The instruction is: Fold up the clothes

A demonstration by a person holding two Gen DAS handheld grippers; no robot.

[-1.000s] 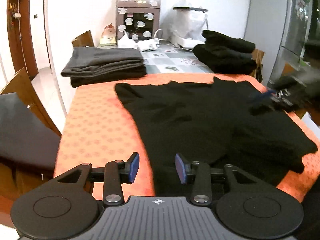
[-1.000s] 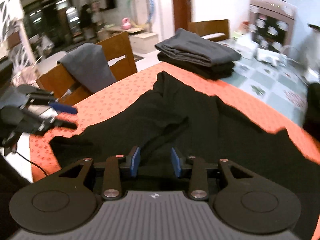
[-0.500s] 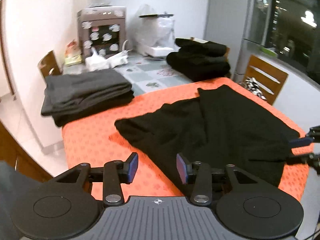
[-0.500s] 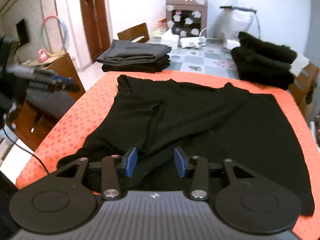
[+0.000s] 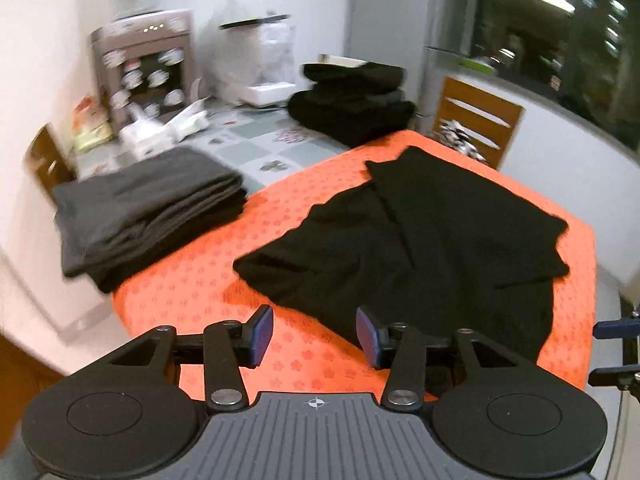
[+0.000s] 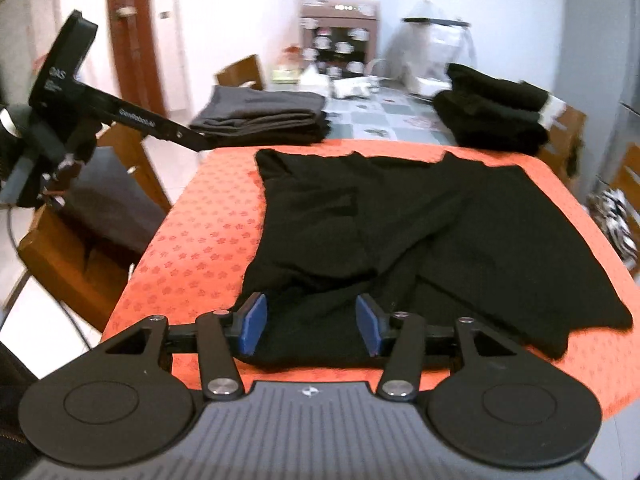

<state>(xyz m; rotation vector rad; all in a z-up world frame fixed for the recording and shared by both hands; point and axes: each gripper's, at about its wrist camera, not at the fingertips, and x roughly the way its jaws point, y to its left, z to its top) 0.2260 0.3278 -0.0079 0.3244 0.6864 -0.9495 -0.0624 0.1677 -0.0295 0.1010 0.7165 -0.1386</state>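
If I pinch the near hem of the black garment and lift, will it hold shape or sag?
The black garment lies creased on the orange cloth, so it will probably sag and drape. It looks thin, likely light. Both the left gripper and right gripper are open, empty.

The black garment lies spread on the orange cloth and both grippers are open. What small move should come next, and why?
Probably lower the right gripper and close it on the near hem of the black garment. Its jaws stand open with that rumpled hem lying between them, nothing is held yet, and the left gripper is open near the garment's other edge.
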